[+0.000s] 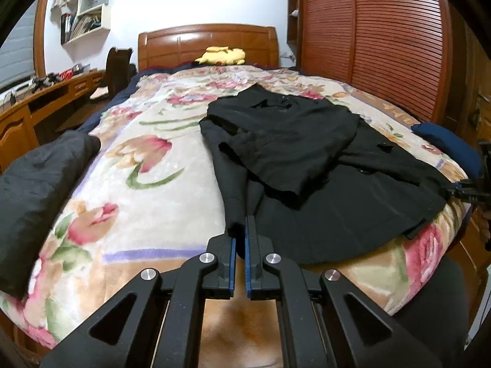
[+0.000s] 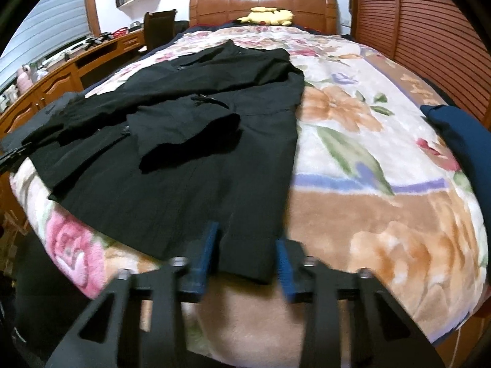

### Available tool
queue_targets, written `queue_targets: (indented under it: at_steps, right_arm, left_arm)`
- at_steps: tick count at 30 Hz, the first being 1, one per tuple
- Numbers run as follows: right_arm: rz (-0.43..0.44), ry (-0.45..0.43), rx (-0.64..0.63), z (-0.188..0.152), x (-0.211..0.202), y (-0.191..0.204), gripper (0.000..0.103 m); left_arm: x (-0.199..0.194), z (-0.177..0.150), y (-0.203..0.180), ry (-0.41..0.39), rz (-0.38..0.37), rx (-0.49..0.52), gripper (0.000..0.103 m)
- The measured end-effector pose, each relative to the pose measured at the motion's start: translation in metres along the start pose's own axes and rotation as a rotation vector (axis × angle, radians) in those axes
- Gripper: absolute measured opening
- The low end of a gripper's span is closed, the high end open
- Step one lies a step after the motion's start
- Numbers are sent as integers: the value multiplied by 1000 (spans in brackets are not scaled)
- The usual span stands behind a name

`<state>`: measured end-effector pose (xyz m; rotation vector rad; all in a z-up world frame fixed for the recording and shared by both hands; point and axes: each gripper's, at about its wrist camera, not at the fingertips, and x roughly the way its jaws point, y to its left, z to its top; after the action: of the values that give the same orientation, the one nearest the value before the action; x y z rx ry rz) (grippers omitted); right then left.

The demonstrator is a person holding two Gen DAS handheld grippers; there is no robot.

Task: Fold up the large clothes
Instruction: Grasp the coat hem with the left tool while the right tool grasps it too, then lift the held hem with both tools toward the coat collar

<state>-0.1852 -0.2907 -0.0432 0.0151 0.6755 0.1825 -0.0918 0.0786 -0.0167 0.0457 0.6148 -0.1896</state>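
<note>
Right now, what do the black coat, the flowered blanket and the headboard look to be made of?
Black coat: matte woven cloth, maybe wool blend; faint creases, no sheen. Flowered blanket: plush fleece, judging by its fuzzy nap. Headboard: reddish-brown wood, glossy varnish with light reflections.

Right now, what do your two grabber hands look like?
Both look alike. The left gripper and the right gripper have black angular linkage arms with triangular cut-outs, round silver pivot bolts and flat blue finger pads. No cables, markings or sleeves show.
</note>
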Motion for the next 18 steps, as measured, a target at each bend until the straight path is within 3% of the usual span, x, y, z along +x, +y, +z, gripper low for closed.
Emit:
queue_targets:
  at_steps: [4, 11, 18]
  right_arm:
    - [-41, -49, -27, 2, -13, 14, 10]
    - [-8, -211, -29, 16, -68, 22, 8]
    - [4, -318, -54, 20, -126, 24, 8]
  left_arm:
    - [-18, 5, 0, -46, -22, -6, 5]
    - [-62, 25, -9, -143, -43, 30, 5]
    - [-103, 60, -15, -273, -40, 57, 5]
